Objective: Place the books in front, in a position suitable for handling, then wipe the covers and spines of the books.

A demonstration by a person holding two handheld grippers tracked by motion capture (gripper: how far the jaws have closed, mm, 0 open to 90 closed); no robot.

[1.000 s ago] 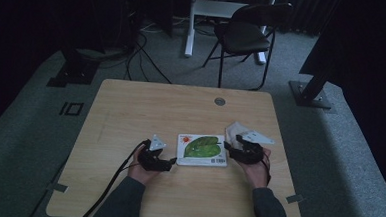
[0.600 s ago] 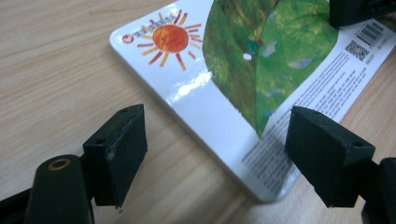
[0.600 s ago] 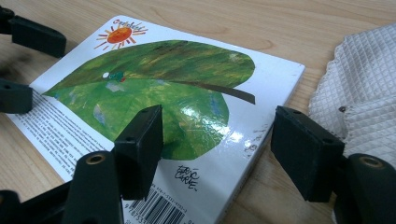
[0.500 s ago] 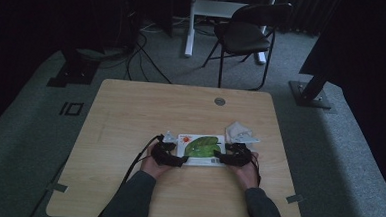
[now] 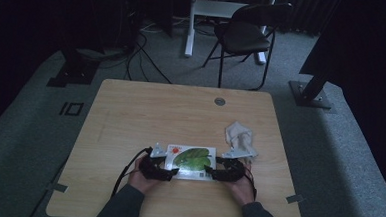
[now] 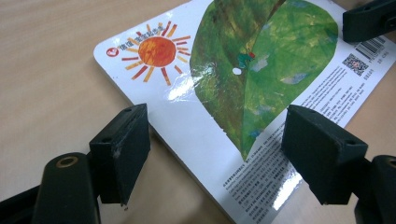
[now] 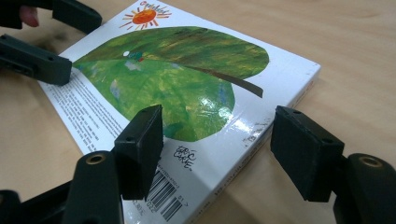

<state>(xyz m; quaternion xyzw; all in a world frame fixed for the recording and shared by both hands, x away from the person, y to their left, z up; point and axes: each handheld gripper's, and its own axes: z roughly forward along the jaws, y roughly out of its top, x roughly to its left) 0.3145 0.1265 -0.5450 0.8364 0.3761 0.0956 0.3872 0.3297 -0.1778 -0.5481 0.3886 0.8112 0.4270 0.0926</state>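
A board book [image 5: 191, 160] lies flat on the wooden table [image 5: 180, 113], its cover showing a big green leaf and an orange sun. My left gripper [image 5: 170, 173] is at the book's near left corner. In the left gripper view its jaws [image 6: 219, 140] stand open: one over bare table beside the book [image 6: 243, 70], the other above the printed text. My right gripper [image 5: 211, 173] is at the near right corner. Its jaws [image 7: 217, 140] are open, one over the barcode on the book [image 7: 177, 79], the other past the spine. Neither presses on the book.
A crumpled white cloth [image 5: 239, 135] lies on the table just behind my right hand. A round grommet [image 5: 220, 101] sits near the far edge. A folding chair [image 5: 245, 36] and cables stand on the floor beyond the table.
Both hands have come in from the book's left and right sides toward its near corners and sunk a little. The book has not moved.
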